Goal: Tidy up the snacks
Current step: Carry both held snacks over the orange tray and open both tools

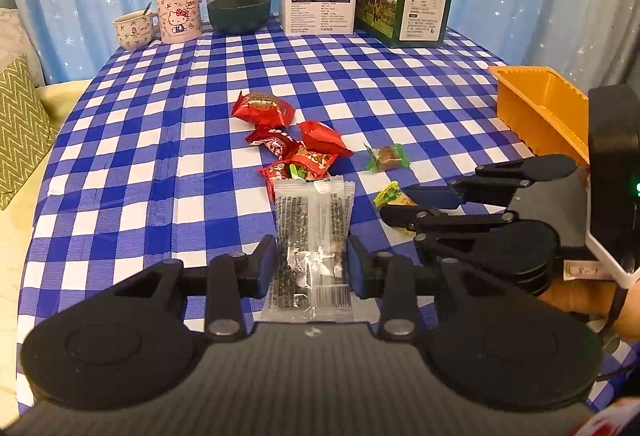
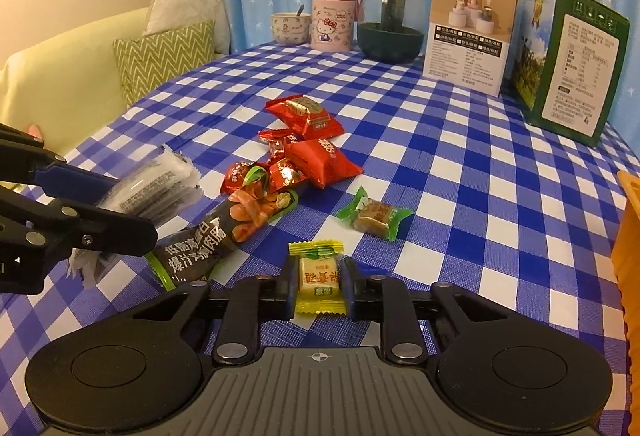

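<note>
The left hand-held gripper (image 1: 312, 268) is pinching a light, crinkly clear packet (image 1: 310, 232) mid-body above the bench (image 1: 160, 155), while the right hand-held gripper (image 2: 318, 286) is clamping a small, firm yellow candy (image 2: 317, 272) across its middle.

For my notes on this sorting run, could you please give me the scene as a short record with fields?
surface: checked tablecloth
left gripper: shut on clear packet
right gripper: shut on yellow candy
loose snacks: red packets, green candy, sausage pack
bin: orange tray, on the right, no snacks seen in it
back row: cup, pink mug, teapot, two boxes
</note>
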The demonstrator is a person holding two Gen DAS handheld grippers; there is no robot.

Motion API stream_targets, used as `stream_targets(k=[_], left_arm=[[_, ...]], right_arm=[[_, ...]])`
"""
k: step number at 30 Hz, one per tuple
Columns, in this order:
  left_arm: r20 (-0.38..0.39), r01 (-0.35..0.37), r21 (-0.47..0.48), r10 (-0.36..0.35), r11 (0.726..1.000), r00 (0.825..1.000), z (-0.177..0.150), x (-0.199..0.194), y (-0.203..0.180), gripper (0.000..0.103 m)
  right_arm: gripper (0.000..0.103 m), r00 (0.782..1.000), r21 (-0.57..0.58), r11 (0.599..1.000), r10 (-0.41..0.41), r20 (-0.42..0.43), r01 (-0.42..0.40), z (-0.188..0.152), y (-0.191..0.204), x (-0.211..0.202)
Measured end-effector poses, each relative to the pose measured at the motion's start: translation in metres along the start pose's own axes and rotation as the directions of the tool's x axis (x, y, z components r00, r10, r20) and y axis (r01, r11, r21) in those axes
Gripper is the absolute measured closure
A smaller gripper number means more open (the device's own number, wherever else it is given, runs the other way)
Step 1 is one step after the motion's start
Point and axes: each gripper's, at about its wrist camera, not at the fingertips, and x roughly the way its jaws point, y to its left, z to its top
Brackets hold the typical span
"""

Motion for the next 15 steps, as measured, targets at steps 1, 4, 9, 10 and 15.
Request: stream_targets(k=[1,4,9,10,15], left_arm=[[0.0,0.003,0.0,-0.003,1.0,1.0,0.0,0.0,-0.001,0.069],[0.004,0.006,-0.002,-0.006,1.0,1.0,0.002,0.0,-0.004,0.069],[0.019,0.033,-0.003,-0.033,0.999,0.999,0.009,-0.002,-0.015,0.069],[0.024,0.039,0.0,-0.039,0.999,0.999,0.011,-0.002,-0.02,0.069],[0.057,0.083,0.035,-0.085,0.996,0.995,0.025,-0.011,-0.055,0.069]], right_arm=[[0.082,1.0,-0.001,1.0,-0.004,-0.001,0.004,0.0,0.001,-0.001],[0.082,1.0,0.0,1.0,-0.019,0.01,0.019,-0.002,0.001,-0.01],[0.082,0.997,0.023,0.998,-0.06,0.045,0.059,0.0,-0.005,-0.037],[0.082,0.996,0.028,0.997,-0.071,0.054,0.069,0.002,-0.006,-0.044],[0.082,0.984,0.106,0.984,-0.153,0.093,0.143,0.001,-0.028,-0.088]])
